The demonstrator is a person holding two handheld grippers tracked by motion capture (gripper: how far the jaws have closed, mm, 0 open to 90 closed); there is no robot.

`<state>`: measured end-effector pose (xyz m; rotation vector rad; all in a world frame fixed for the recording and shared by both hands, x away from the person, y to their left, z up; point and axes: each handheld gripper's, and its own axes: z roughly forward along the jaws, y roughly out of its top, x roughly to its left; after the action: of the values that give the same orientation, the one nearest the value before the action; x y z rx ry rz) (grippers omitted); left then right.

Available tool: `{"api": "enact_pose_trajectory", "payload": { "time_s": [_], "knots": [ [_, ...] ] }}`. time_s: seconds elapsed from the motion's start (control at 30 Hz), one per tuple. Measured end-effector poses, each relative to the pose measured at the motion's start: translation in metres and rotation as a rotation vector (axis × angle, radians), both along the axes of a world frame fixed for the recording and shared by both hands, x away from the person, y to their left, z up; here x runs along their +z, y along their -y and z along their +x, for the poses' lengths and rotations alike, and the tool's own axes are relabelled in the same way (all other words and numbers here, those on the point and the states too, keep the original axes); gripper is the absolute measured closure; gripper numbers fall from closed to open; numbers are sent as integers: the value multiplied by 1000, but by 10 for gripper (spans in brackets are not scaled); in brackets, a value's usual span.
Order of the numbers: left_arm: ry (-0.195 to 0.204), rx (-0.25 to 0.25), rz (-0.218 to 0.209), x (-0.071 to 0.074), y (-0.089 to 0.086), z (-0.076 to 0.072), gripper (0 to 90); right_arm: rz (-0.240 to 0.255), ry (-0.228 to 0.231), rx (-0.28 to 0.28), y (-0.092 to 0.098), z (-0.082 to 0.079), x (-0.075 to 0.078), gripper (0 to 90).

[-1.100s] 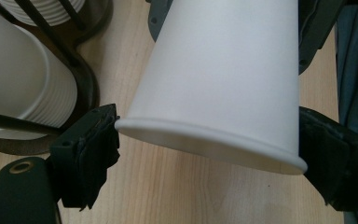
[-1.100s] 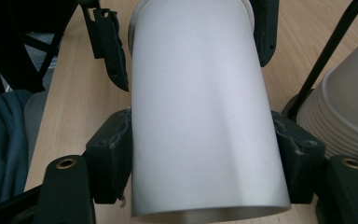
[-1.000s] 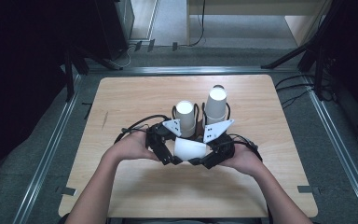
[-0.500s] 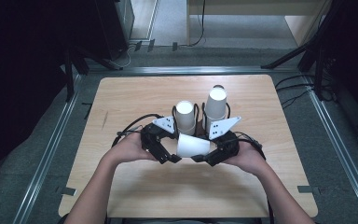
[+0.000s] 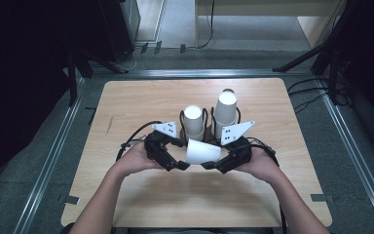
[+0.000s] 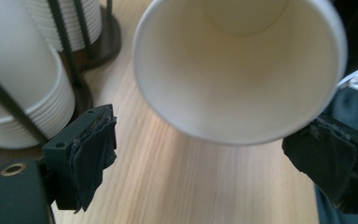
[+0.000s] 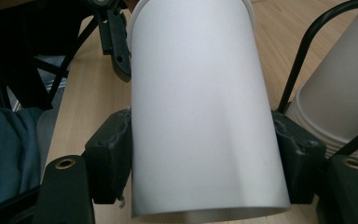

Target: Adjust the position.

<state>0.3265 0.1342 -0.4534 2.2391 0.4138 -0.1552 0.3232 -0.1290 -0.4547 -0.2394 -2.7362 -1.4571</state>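
Single paper cup [image 5: 203, 151] found lying on its side above the table [image 5: 141, 97], just in front of the two cup stacks [image 5: 194, 122] in their wire holders, mouth toward the left gripper [image 5: 177, 165], base toward the right gripper [image 5: 213, 165].

Right gripper: pads [image 7: 109, 154] clamped on the cup wall near its base, both sides touching. Left gripper: pads [image 6: 93, 149] wide apart, the cup rim between them but untouched.

Risks, as judged:
- Thin wall likely to buckle if squeezed harder by the right pads.
- Cup likely to tilt or slip out, being gripped at one end only, with nothing supporting the mouth.
- Nearer stack [image 6: 18, 84] likely to be nudged if swung toward the holders.

View differences:
- Left gripper view: bare cup interior seen, and the clear gaps beside the rim.
- Right gripper view: pad contact on the outer wall seen.
- High view: both hands and the cup's place before the stacks seen; pad contact too small to judge.
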Motion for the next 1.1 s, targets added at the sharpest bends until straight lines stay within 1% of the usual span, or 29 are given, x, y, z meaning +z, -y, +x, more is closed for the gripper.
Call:
{"api": "enact_pose_trajectory", "payload": {
  "time_s": [0.13,0.27,0.4,0.53,0.6,0.7,0.8,1.0,1.1],
  "knots": [
    [-15,-13,-39,0,2,-1,103,-2,-3,7,-1,-1,-1,313],
    [-6,-29,-52,-1,5,-3,126,-2,-4,17,-3,-1,-1,312],
    [-5,-31,-69,0,6,-3,140,0,-6,28,-4,-2,-2,312],
    [-16,-46,-95,1,5,-3,151,9,-13,38,-6,-2,-2,312],
    [-14,-47,-102,2,5,-3,160,13,-18,42,-7,-3,-2,311],
    [-16,-49,-106,1,5,-2,184,16,-21,51,-8,-3,-2,311],
    [-16,-54,-105,1,5,-2,194,12,-23,51,-9,-3,-3,312],
    [-4,-51,-102,2,5,-3,219,12,-23,50,-9,-3,-3,318],
    [-8,-51,-104,2,5,-2,229,13,-27,49,-8,-2,-3,320]
  ]
}}
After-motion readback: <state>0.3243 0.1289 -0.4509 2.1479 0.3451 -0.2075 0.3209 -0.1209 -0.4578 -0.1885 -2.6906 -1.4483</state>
